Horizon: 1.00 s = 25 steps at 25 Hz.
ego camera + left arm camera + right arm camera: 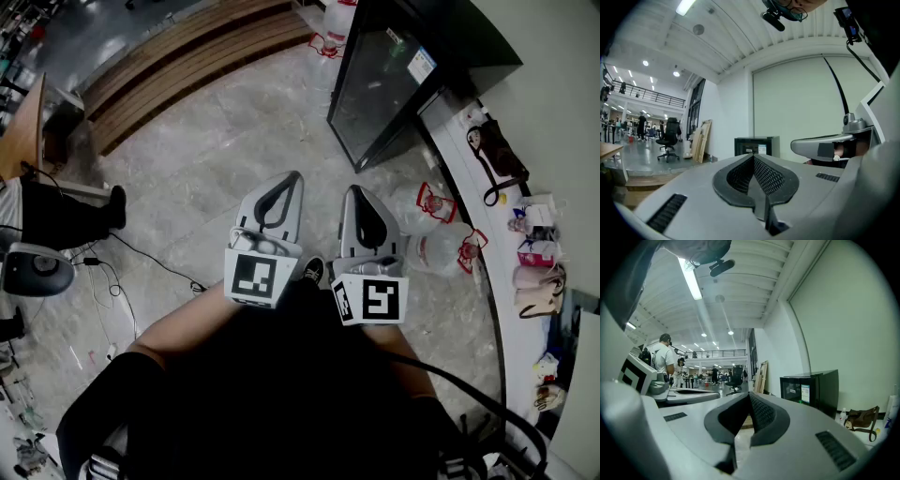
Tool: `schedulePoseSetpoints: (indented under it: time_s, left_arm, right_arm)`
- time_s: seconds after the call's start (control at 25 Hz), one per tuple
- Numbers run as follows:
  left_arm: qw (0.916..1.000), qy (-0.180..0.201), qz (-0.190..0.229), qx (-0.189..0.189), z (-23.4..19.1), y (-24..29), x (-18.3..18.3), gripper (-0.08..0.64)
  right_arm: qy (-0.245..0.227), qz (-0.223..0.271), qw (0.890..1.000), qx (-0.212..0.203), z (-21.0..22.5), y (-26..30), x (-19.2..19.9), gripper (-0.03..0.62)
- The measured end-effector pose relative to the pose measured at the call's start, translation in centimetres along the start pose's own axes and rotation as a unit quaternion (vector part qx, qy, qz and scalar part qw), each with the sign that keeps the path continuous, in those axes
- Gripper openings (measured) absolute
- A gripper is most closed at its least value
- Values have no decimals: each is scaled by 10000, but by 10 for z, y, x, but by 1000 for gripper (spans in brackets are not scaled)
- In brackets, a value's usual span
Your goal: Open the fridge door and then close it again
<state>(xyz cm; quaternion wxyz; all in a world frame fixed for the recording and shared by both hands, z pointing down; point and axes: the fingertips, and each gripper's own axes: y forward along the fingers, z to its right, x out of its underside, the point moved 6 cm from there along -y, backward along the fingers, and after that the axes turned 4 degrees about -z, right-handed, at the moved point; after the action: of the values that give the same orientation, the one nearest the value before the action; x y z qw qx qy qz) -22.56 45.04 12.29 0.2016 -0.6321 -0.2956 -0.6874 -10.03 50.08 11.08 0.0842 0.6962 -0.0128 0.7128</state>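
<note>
**A:** While both units are held level and side by side, what is each gripper's state?

**B:** Left gripper (753,157): jaws together, nothing between them. Right gripper (749,394): tips meeting, likewise empty.

**A:** Fridge location and clearance?

**B:** Fridge (382,89): against the wall, ahead to the right, door shut, well apart from both. Open floor (225,150) lies between. White bags (424,204) line the floor's right edge.

You have bare floor (234,141) all the way to the fridge (384,84), door shut. White bags (427,203) crowd the floor right of it, under the wall ledge (453,141); a water jug (337,17) stands just beyond its far corner.
</note>
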Motion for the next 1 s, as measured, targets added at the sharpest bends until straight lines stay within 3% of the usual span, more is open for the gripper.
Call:
schedulePoseSetpoints:
  time_s: [0.56,0.84,1.0]
  left_arm:
    - [9998,-122,-124,-87,5,60,10,8]
    - [9996,-292,61,-9,-70,165,20,8]
    - [9982,-366,182,446,-134,254,24,8]
  right_arm:
    - [144,-201,9995,-173,54,40,13,15]
    - [147,-333,9993,-61,94,154,29,15]
    - [87,-276,9996,73,115,252,30,15]
